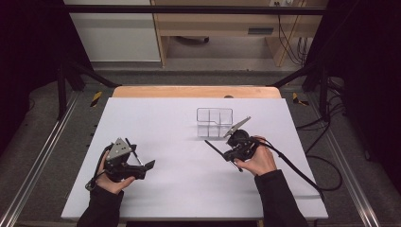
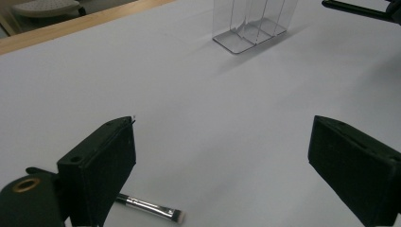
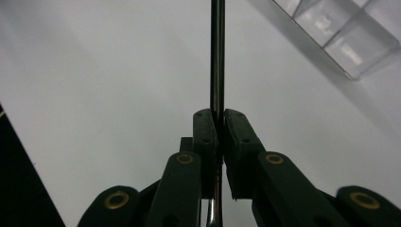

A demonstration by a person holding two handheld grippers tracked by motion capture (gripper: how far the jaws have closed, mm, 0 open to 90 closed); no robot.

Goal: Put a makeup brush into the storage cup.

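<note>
A: What is on the left?
B: The left gripper (image 1: 144, 166) hovers with jaws spread wide above a small makeup brush (image 2: 152, 208), seemingly ready to grasp.

A: And right?
B: The right gripper (image 3: 220, 124) pinches a thin black brush handle (image 3: 217, 56) beside the clear organizer (image 1: 214, 122), likely for insertion.

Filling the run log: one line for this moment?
left tool open over brush | right tool shut on thin black handle | clear organizer nearby
</note>
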